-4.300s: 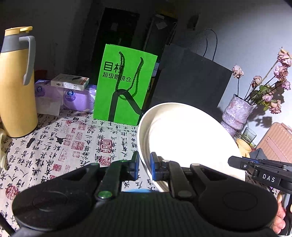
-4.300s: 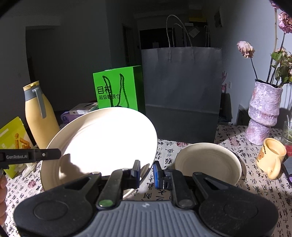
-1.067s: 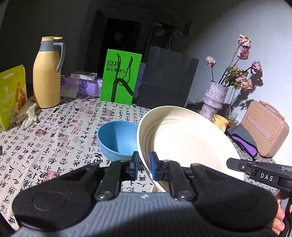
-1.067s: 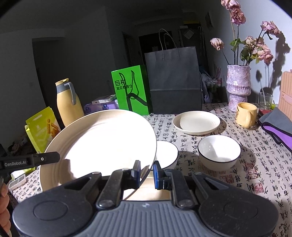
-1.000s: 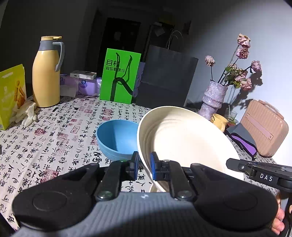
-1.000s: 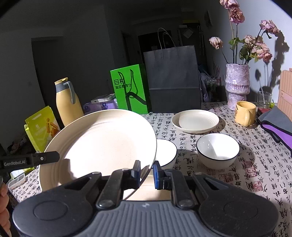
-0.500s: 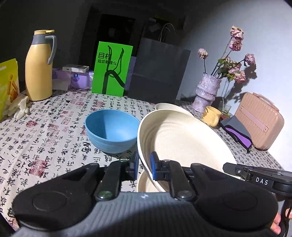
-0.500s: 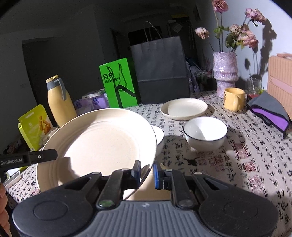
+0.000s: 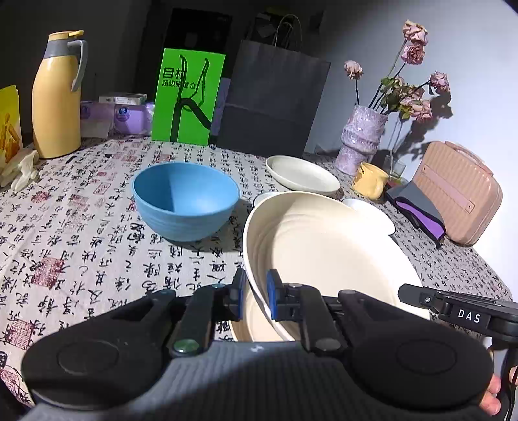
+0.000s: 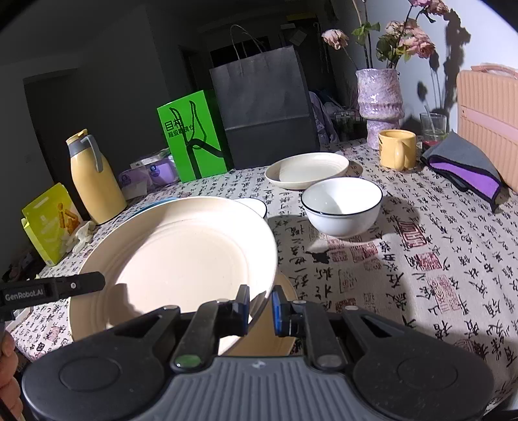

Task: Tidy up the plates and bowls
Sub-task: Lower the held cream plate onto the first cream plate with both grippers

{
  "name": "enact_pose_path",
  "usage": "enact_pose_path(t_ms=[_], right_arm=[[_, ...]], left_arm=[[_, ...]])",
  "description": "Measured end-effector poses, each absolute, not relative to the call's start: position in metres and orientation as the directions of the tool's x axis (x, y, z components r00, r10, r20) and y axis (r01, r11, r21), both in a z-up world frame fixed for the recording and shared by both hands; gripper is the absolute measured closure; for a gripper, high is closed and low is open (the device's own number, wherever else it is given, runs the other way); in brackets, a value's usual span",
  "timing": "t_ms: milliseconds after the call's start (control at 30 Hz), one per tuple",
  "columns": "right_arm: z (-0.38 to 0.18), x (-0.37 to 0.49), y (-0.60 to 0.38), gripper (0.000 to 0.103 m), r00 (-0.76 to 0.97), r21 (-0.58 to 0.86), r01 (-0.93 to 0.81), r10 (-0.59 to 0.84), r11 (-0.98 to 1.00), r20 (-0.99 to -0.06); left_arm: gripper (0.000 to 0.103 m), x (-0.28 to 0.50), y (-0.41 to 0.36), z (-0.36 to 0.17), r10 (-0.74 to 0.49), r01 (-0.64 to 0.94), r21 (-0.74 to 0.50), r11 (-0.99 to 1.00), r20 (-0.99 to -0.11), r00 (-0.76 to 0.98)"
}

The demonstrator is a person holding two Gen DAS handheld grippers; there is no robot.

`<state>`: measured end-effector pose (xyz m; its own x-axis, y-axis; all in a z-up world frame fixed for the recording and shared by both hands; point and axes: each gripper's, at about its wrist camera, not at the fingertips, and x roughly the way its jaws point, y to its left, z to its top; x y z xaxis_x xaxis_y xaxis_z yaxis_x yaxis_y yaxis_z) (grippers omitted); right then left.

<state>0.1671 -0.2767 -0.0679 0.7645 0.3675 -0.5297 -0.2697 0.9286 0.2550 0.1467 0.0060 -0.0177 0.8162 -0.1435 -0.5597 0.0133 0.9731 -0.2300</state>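
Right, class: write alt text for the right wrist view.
A hand-held gripper clamps the rim of a big cream plate tilted above a patterned table. Behind it are a white bowl, small plate and yellow mug.

Dim room, pale wall (image 9: 469,48), calligraphy-print tablecloth (image 9: 81,226), dark doorway (image 9: 191,29).

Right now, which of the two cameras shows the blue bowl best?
The left wrist view: the blue bowl sits whole and unblocked on the tablecloth. In the right wrist view only a thin strip of its rim peeks above the big cream plate.

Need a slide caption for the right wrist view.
Both grippers hold a cream plate by its rim, above another plate.
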Motion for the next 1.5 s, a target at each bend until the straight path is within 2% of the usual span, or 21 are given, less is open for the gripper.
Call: enact_pose_path(t_ms=[1000,1500], right_arm=[[-0.095,0.169,-0.278,0.089,0.732,0.251,-0.231,0.338,0.940,-0.591],[-0.102,0.169,-0.261,0.089,0.750,0.127,-0.222,0.253,0.967,-0.611]], left_arm=[[0.090,0.157,-0.002,-0.057,-0.142,0.002,-0.212,0.977,-0.649,0.747],[0.090,0.159,-0.009,-0.066,-0.099,-0.011,-0.160,0.987,-0.659,0.746]])
